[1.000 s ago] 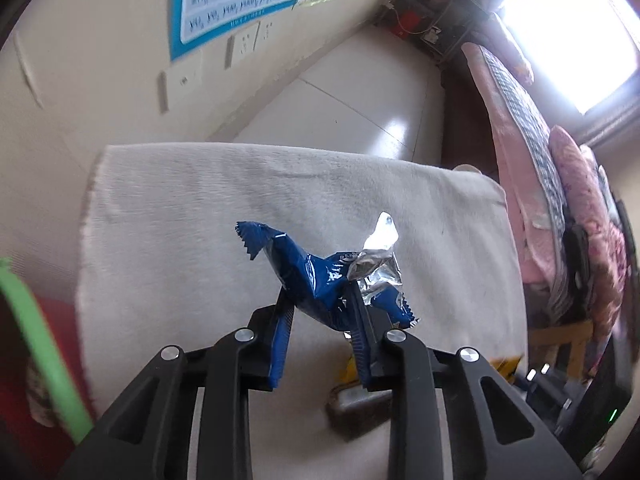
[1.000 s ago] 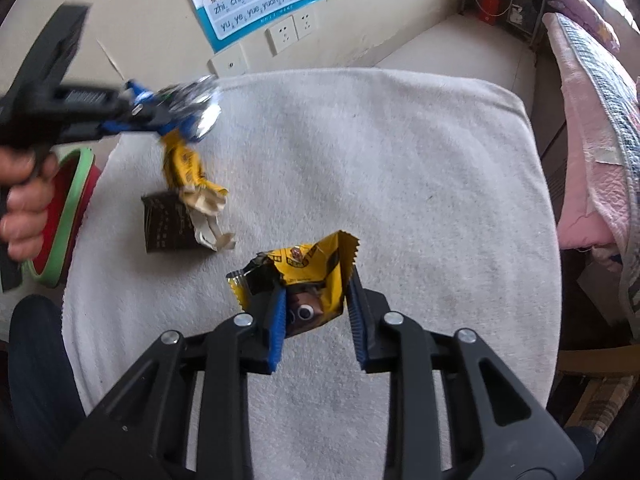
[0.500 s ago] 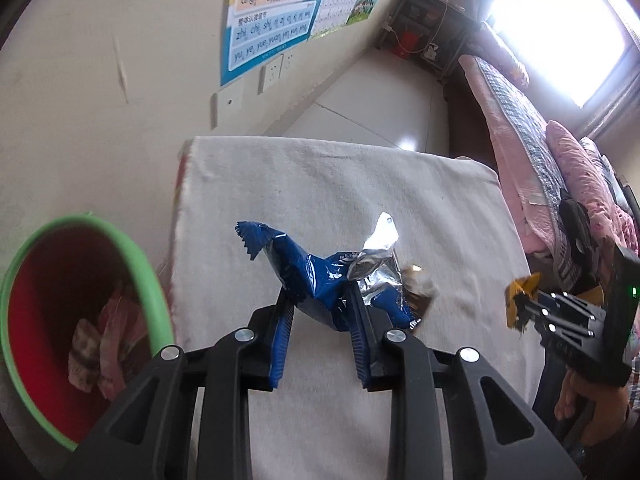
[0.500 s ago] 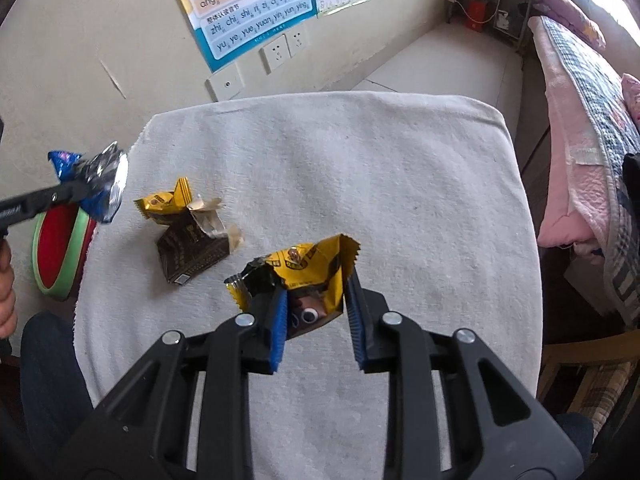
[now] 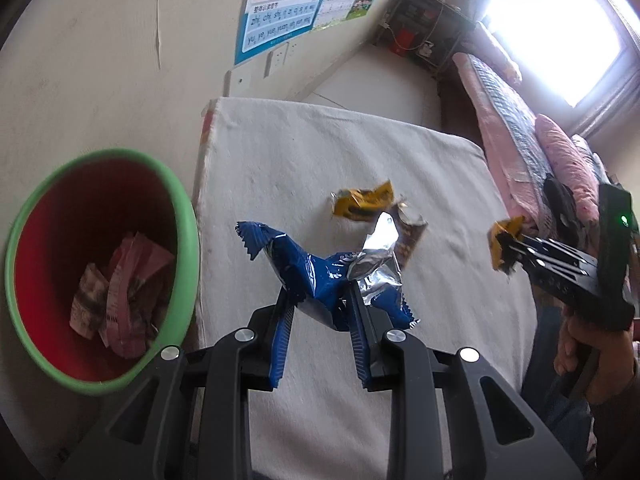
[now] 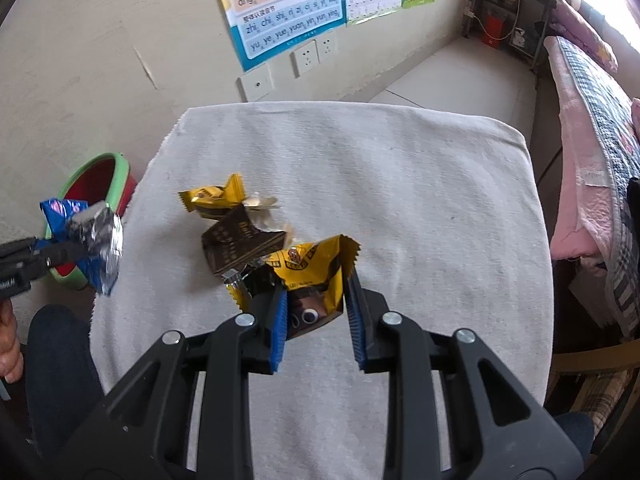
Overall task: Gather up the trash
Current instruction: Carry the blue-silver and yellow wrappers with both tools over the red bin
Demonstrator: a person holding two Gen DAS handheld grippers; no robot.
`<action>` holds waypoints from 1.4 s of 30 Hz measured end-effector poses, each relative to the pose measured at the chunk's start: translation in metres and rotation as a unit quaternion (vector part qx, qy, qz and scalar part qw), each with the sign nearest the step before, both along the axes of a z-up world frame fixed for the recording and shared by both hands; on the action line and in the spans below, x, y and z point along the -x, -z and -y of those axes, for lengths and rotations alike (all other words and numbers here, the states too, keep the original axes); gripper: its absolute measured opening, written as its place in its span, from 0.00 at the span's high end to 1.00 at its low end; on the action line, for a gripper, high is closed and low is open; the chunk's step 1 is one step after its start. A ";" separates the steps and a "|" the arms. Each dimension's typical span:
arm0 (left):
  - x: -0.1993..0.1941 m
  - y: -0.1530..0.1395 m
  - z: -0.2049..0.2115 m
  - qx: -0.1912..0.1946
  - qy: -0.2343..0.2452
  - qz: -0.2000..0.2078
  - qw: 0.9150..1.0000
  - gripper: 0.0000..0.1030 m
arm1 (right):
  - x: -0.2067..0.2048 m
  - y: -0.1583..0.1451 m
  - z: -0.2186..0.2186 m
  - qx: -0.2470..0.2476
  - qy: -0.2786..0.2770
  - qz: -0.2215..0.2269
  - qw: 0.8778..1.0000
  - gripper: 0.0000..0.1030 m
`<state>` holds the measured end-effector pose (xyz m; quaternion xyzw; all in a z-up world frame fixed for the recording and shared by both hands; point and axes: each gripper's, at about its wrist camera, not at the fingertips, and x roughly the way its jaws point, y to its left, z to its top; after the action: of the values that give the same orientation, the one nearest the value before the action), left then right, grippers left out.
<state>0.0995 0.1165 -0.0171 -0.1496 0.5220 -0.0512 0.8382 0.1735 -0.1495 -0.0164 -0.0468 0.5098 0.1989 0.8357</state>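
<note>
My left gripper (image 5: 318, 316) is shut on a crumpled blue and silver wrapper (image 5: 308, 270), held in the air beside the red bin with a green rim (image 5: 188, 236). The bin holds pink and white scraps (image 5: 120, 280). My right gripper (image 6: 314, 312) is shut on a yellow snack wrapper (image 6: 312, 272) above the white-clothed table (image 6: 400, 200). A small yellow wrapper (image 6: 214, 196) and a dark brown wrapper (image 6: 236, 240) lie on the cloth. The left gripper with its blue wrapper (image 6: 80, 236) shows at the left of the right wrist view, over the bin (image 6: 120, 172).
A wall with a poster (image 6: 280, 4) and sockets (image 6: 306, 58) stands behind the table. A bed with pink bedding (image 6: 592, 128) runs along the right. My knee in dark trousers (image 6: 56, 368) is at the table's near left corner.
My left gripper has carried the blue wrapper left, off the table toward the bin. My right gripper has held the yellow wrapper and drawn back a little from the table.
</note>
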 end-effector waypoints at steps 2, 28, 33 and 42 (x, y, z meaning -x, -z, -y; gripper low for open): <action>0.007 -0.001 0.000 -0.003 0.002 0.000 1.000 0.76 | 0.003 -0.002 -0.004 0.000 -0.004 0.003 1.000 0.75; 0.094 -0.041 -0.127 -0.033 -0.156 0.046 0.986 0.76 | 0.043 -0.057 -0.167 -0.026 -0.180 0.053 0.982 0.75; 0.109 -0.049 -0.157 -0.041 -0.185 0.052 0.980 0.76 | 0.052 -0.067 -0.208 -0.028 -0.221 0.063 0.973 0.75; 0.124 -0.050 -0.188 -0.040 -0.204 0.053 0.977 0.76 | 0.063 -0.077 -0.263 -0.039 -0.268 0.065 0.960 0.75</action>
<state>-0.0241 0.3044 0.0325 -0.2162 0.4372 0.1344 0.8626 0.1108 0.1138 0.0604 -0.1618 0.4146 0.4320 0.7844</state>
